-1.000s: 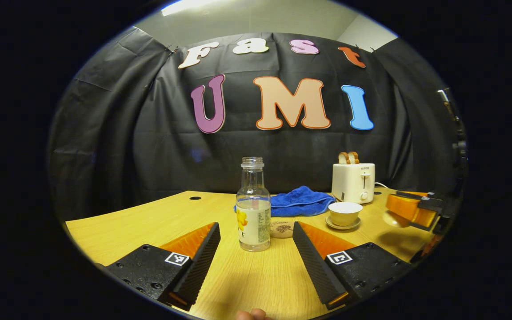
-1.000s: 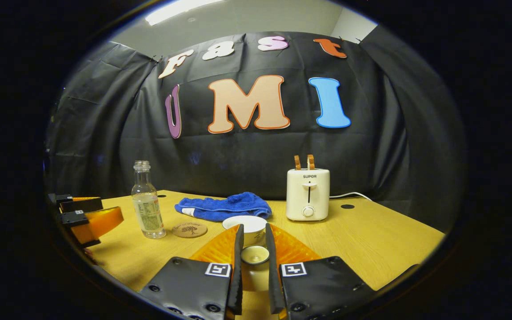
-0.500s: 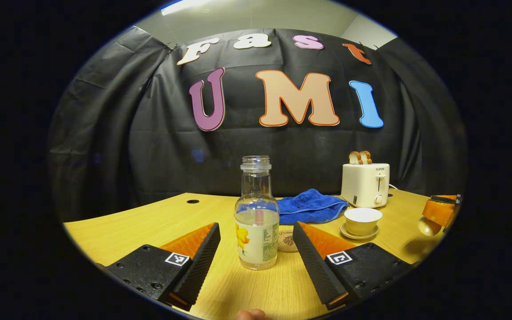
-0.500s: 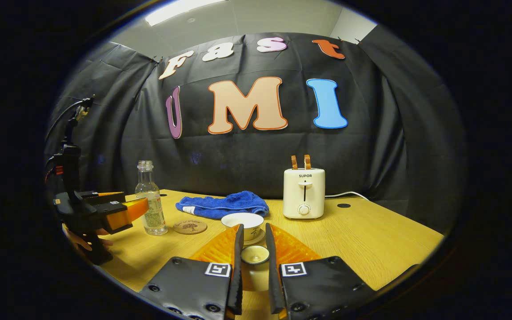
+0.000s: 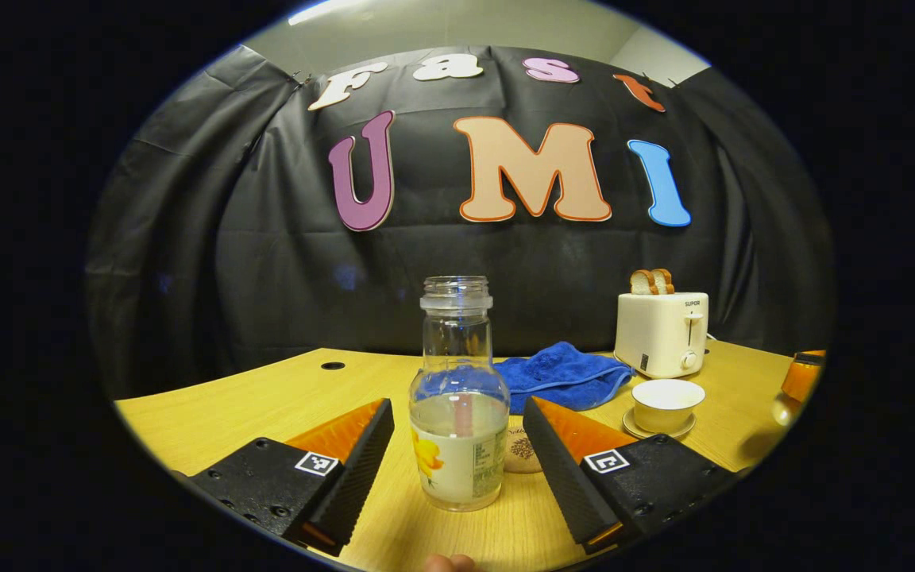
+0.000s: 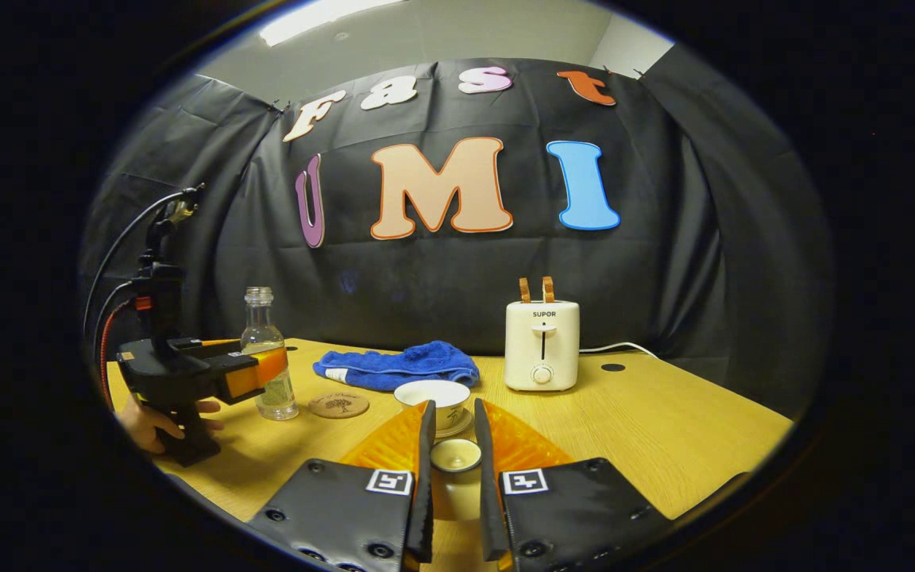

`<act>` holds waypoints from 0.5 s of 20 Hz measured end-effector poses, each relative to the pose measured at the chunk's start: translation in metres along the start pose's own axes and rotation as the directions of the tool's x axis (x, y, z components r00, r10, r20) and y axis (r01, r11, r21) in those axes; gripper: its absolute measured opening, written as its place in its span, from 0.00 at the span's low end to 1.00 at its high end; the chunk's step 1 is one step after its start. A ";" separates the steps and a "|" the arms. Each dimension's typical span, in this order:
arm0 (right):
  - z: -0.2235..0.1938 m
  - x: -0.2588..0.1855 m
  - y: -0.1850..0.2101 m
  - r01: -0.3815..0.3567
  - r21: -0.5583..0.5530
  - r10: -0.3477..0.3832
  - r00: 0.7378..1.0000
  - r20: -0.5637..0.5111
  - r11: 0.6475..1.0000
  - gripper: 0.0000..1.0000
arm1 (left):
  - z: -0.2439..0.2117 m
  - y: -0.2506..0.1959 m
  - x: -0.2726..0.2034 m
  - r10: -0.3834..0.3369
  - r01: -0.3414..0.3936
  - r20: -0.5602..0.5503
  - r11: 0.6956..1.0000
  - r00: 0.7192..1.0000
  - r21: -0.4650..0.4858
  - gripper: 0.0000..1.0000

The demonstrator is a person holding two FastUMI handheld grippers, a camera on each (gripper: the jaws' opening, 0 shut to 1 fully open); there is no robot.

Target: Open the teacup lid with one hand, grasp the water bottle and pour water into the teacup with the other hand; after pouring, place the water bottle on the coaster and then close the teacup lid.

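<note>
In the left gripper view, we see the water bottle (image 5: pixel 459 413) standing uncapped at lower centre, larger in the frame than a second ago and now reaching in between the spread fingers of the left gripper (image 5: pixel 457 461), which do not touch it. The coaster (image 5: pixel 523 451) peeks out just behind the bottle, and the open teacup (image 5: pixel 666 397) sits on its saucer at right of centre, before the toaster (image 5: pixel 662 332).

In the right gripper view, we see the right gripper (image 6: pixel 453 465) at bottom centre pinching the small lid (image 6: pixel 456 455), lifted clear of the teacup (image 6: pixel 435 399) just beyond it. At the left edge the left gripper (image 6: pixel 255 372) has come forward to the bottle (image 6: pixel 265 361), a hand (image 6: pixel 157 419) below it.

We judge the lid step done and the bottle grasp close; pouring has yet to begin.
</note>
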State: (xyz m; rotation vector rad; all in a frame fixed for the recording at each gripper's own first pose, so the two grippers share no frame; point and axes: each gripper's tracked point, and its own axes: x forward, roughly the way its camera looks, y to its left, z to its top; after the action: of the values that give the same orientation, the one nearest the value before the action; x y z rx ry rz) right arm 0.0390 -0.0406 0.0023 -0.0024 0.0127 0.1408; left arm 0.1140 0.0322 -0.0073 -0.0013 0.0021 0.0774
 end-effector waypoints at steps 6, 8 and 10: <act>0.000 0.000 0.000 -0.002 0.000 0.002 1.000 0.001 1.000 0.27 | 0.000 -0.001 0.021 -0.007 0.007 0.000 1.000 1.000 0.001 0.96; 0.000 0.000 0.000 -0.002 0.000 0.002 1.000 0.001 1.000 0.27 | 0.000 0.000 0.026 -0.005 0.005 0.000 1.000 1.000 0.000 0.96; 0.000 0.000 0.000 -0.002 0.000 0.002 1.000 0.001 1.000 0.27 | 0.002 -0.004 0.028 -0.022 0.022 0.003 1.000 1.000 0.000 0.95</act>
State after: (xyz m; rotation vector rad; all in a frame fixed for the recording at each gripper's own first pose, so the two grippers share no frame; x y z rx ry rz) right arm 0.0393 -0.0404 0.0021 -0.0022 0.0112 0.1428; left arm 0.1425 0.0306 -0.0058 -0.0013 -0.0007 0.0550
